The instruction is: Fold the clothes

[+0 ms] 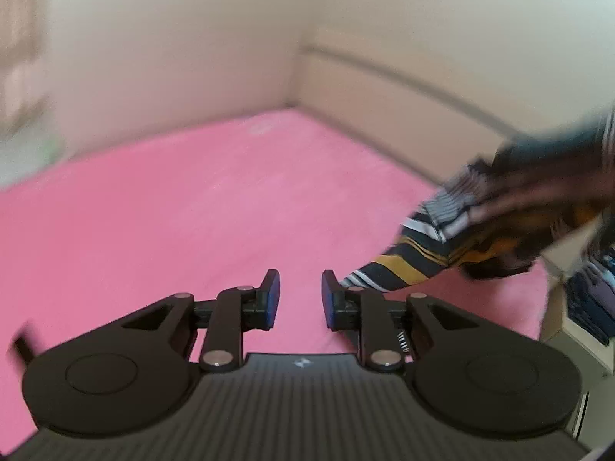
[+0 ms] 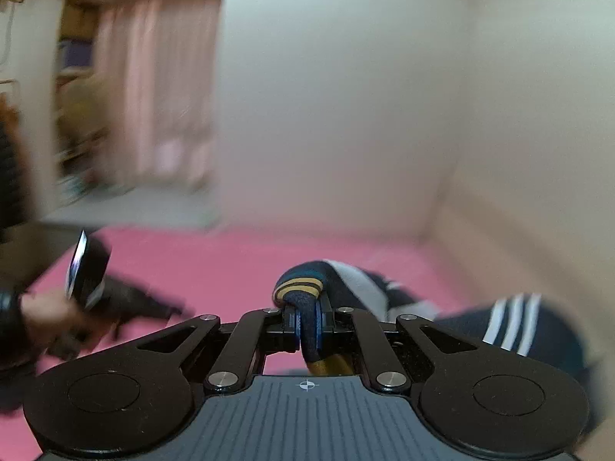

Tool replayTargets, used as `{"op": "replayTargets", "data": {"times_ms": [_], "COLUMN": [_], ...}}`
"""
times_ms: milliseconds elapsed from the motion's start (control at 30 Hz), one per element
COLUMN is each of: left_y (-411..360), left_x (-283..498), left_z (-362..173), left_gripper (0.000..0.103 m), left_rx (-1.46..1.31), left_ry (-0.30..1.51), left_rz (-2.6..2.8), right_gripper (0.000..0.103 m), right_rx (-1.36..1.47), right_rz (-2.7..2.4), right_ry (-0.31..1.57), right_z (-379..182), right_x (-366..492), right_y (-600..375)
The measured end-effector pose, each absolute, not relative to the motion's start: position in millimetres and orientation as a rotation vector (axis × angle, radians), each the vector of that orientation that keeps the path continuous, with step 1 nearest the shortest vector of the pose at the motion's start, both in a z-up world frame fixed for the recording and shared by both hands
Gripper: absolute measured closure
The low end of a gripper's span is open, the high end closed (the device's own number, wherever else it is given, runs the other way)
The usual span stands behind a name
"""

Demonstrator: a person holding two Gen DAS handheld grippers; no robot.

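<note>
Striped shirt (image 2: 307, 307) is pinched in the right gripper (image 2: 307, 326); left gripper (image 1: 298, 299), jaws apart and empty, should grab its dangling edge above the pink bed (image 1: 192, 211).

We find no readable words, brand names or numbers. The only signs are a small pale emblem (image 1: 302, 363) on the left gripper's ribbed body and a crosshair mark (image 2: 306, 385) on the right's.

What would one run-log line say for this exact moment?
left claw: open, empty | right claw: shut on navy, yellow and white striped knit garment | surface: pink bed cover
</note>
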State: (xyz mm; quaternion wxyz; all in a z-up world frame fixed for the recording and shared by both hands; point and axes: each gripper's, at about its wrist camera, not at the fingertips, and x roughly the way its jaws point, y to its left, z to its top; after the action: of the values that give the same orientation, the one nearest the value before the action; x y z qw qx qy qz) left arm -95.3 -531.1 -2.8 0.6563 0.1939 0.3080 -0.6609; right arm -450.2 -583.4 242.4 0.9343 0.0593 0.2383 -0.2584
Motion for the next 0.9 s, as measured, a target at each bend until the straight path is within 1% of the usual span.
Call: {"op": "replayTargets", "data": {"times_ms": [67,233,333,367,400,433,467,500,533,567,633,700,767,800,867,900], "left_y": [-464.2,-301.7,-224.4,-208.0,-192.2,-181.1,-174.2,-169.5,-168.9,-172.3,-200.1,-234.6,-272.0,-291.3,-318.0,-330.3], "left_x": [-57.3,10.3,24.4,25.4,27.2,26.9,24.5,16.4,4.6,-0.5,-3.9,-14.3,-20.3,-23.7,-37.8,-42.8], "left_z": [-21.6,-54.3,-63.5,-65.8,-69.3,-75.0,-80.7,-85.0,-92.9,-101.8,-123.2,-146.0,-172.4,-188.5,-216.0,-231.8], "left_gripper": [0.084,0.084,0.084,0.083,0.081,0.08,0.077,0.075,0.073,0.07,0.069,0.063,0.059,0.055,0.051,0.051], "left_rx": [0.431,0.437,0.442,0.443,0.439,0.432,0.423,0.413,0.402,0.393,0.368,0.353,0.358,0.369,0.394,0.412], "left_ry": [0.783,0.967,1.029,1.04,1.055,1.074,1.092,1.107,1.121,1.134,1.159,1.185,1.211,1.227,1.267,1.296], "left_rz": [-1.372,-1.048,-0.887,-0.857,-0.833,-0.819,-0.816,-0.82,-0.829,-0.844,-0.899,-0.961,-1.009,-1.029,-1.051,-1.057], "right_gripper": [0.098,0.098,0.097,0.096,0.093,0.078,0.069,0.046,0.037,0.037,0.037,0.037,0.037,0.037,0.037,0.037], "right_rx": [0.203,0.392,0.454,0.444,0.435,0.428,0.434,0.448,0.446,0.435,0.426,0.34,0.21,0.151,0.043,-0.015], "right_rz": [-0.418,-0.12,0.0,0.02,0.039,0.057,0.07,0.093,0.109,0.121,0.137,0.11,0.068,0.048,0.015,0.008], "right_ry": [0.579,0.848,1.018,1.061,1.104,1.143,1.163,1.154,1.135,1.123,1.089,1.053,1.038,1.051,1.067,1.074], "right_z": [183.0,22.6,-60.8,-76.2,-91.7,-105.1,-110.3,-111.8,-106.9,-98.0,-79.6,-72.8,-77.0,-81.4,-88.0,-92.9], "right_x": [-407.1,-296.7,-244.0,-235.7,-227.5,-219.6,-214.7,-216.7,-223.7,-233.1,-244.4,-251.9,-246.3,-245.8,-247.8,-243.7], "right_y": [-543.7,-433.2,-377.6,-366.0,-354.4,-345.4,-346.3,-348.0,-350.0,-353.9,-381.6,-432.6,-473.1,-502.9,-558.8,-584.2]}}
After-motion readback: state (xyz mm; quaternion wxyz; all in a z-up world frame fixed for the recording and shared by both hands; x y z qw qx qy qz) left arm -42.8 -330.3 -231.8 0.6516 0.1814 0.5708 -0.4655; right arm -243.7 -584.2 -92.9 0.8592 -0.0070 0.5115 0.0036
